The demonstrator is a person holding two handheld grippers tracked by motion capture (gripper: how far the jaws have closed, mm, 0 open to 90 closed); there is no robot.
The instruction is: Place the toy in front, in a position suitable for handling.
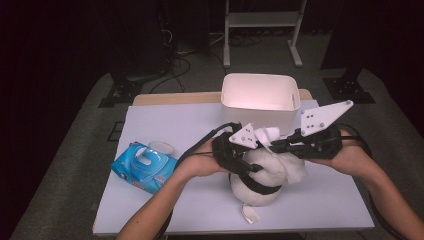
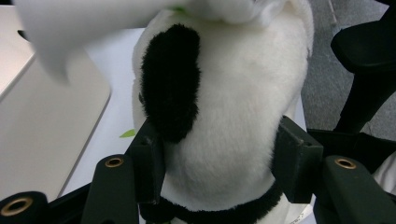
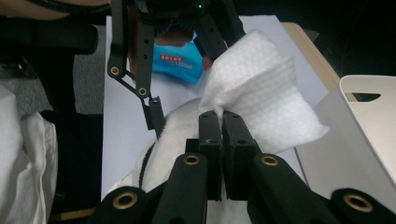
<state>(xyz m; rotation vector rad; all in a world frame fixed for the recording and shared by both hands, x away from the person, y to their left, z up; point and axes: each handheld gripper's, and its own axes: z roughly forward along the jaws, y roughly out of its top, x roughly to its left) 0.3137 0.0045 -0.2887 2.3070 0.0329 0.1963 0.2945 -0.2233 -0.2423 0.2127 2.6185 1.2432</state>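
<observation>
Table (image 1: 165, 200): white sheet over it, everything staged within reach of both hands.

White bin (image 1: 260, 102) at the far edge, open top, just behind the work area. Likely the drop point for used wipes.

Plush toy (image 1: 262, 175): white with black patches and a black band, sits near the table's middle front, right under both grippers. Left gripper (image 2: 219, 161) has its jaws half-open around the toy's body, pads pressing into the fur on both sides. Reads as a brace, holding the toy steady so the other hand can work on it.

Wet-wipe pack (image 1: 145, 167): blue, flap lid up, lying to the left of the toy, well apart from it. Source of the wipe, parked out of the way.

Right gripper (image 3: 220, 122): jaws pinched fully together on a corner of a white wipe (image 3: 261, 93), rest of the sheet fanning out above the toy's top. Held by the edge so the loose part can drag across the fur.

Small white scrap (image 1: 250, 214) lies on the table in front of the toy; can't tell what it is.
</observation>
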